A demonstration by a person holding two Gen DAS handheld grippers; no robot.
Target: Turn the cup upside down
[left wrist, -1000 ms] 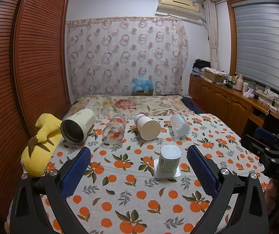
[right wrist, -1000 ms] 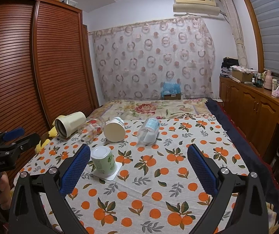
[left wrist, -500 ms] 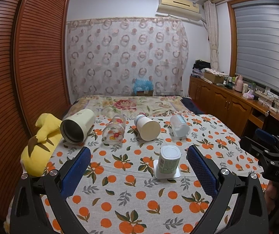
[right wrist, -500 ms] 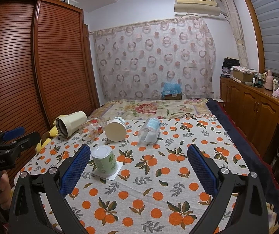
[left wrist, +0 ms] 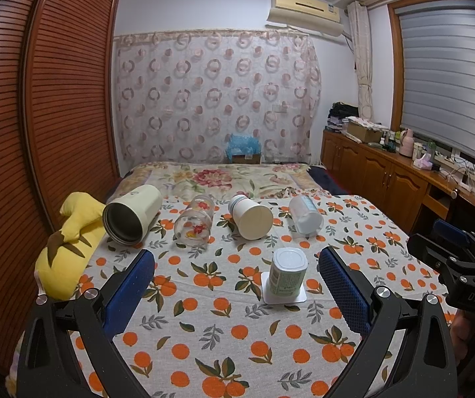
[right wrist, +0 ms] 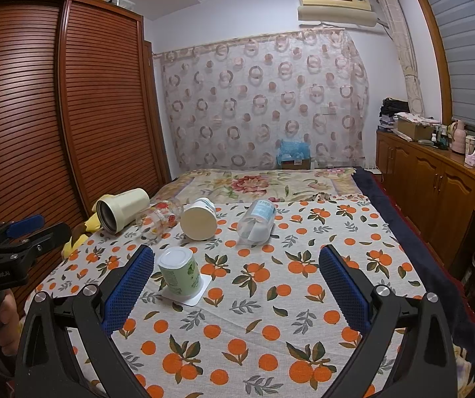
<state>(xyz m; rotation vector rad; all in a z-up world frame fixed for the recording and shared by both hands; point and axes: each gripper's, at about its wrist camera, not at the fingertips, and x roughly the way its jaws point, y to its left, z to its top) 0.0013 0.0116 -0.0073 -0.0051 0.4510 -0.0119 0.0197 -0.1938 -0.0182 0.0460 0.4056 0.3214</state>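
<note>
A green-patterned cup [left wrist: 287, 272] stands upside down on a white square coaster [left wrist: 283, 296] on the orange-print cloth; it also shows in the right wrist view [right wrist: 179, 273]. Behind it lie several cups on their sides: a cream tumbler [left wrist: 132, 217], a clear glass [left wrist: 195, 224], a white paper cup [left wrist: 251, 220] and a clear plastic cup [left wrist: 305, 214]. My left gripper [left wrist: 236, 278] is open and empty, short of the green cup. My right gripper [right wrist: 236, 278] is open and empty, with the green cup just inside its left finger [right wrist: 128, 285].
A yellow plush toy [left wrist: 68, 245] lies at the cloth's left edge by the wooden wardrobe [left wrist: 38, 132]. A wooden cabinet [right wrist: 436, 192] runs along the right wall. A floral blanket [left wrist: 224, 179] covers the bed's far end.
Both grippers have barely shifted; the view is almost the same. The cups have not moved.
</note>
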